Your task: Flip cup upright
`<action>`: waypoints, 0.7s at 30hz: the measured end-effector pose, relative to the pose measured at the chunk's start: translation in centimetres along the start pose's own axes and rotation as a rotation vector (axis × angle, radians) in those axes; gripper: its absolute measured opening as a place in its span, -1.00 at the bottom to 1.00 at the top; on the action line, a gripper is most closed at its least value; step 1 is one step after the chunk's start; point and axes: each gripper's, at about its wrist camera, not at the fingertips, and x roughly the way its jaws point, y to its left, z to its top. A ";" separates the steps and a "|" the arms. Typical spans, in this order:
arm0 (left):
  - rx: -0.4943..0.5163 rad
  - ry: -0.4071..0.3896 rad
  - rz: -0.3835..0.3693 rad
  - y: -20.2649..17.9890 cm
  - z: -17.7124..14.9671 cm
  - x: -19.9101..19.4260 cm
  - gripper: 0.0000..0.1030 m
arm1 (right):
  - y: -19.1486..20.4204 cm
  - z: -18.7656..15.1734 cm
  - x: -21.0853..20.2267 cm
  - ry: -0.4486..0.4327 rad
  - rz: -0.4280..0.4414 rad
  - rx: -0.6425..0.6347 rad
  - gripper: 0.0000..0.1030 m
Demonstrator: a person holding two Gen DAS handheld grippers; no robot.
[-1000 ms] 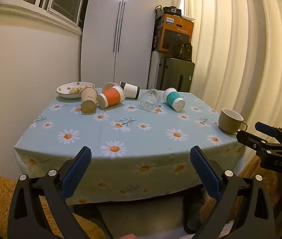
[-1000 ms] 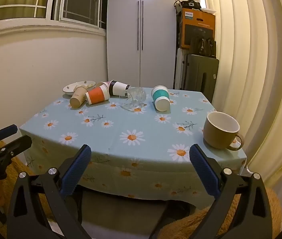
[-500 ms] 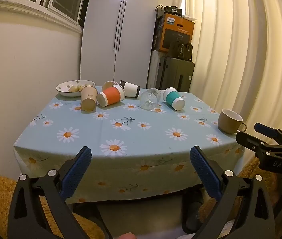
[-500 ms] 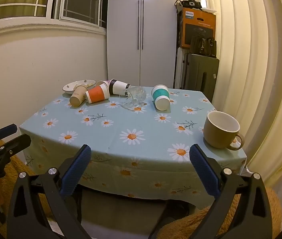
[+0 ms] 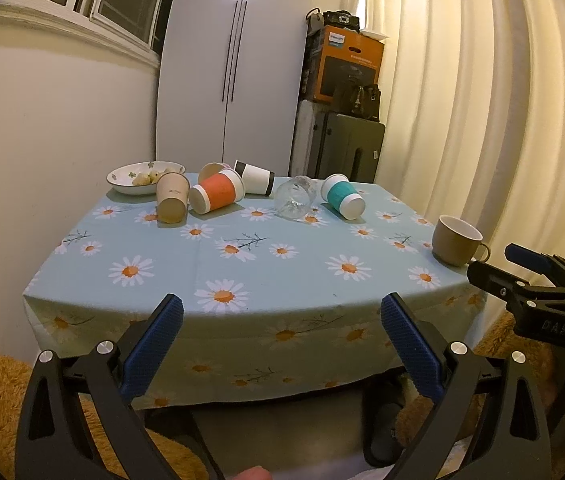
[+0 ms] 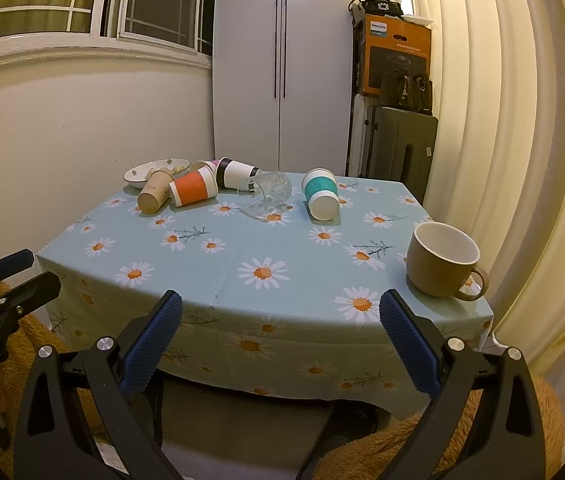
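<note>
Approach stage, nothing gripped: left gripper point(image 5: 282, 334) and right gripper point(image 6: 280, 332) both spread wide short of the table point(image 6: 242, 248); next, reaching a toppled cup point(image 6: 320, 194).

The counter point(image 5: 242, 276) wears a pale blue cloth printed with white daisies with orange hearts. Left of the clear glass point(image 5: 296, 198) lie a white cup with a black band point(image 5: 254, 177), an orange-banded white cup point(image 5: 216, 192) and a plain tan cup point(image 5: 171, 197); right of it, a teal-banded white cup point(image 5: 342, 196). The mug point(image 6: 442, 259) is olive-brown outside, white inside. Each hand-held gripper is black with blue pads point(image 6: 152, 344).
</note>
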 end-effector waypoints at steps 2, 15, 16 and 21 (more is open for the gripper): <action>-0.001 -0.001 -0.002 0.1 0.0 0.0 0.87 | 0.0 -0.3 0.2 0.002 0.000 0.002 0.90; 0.000 -0.002 -0.004 0.4 0.0 0.0 0.87 | 0.0 0.0 0.1 0.004 0.000 0.002 0.90; 0.000 -0.002 -0.004 0.4 0.0 0.0 0.87 | 0.0 -0.1 0.1 0.004 -0.001 0.003 0.89; 0.001 -0.003 -0.004 0.4 0.0 0.0 0.87 | 0.0 -0.1 0.1 0.005 -0.001 0.002 0.90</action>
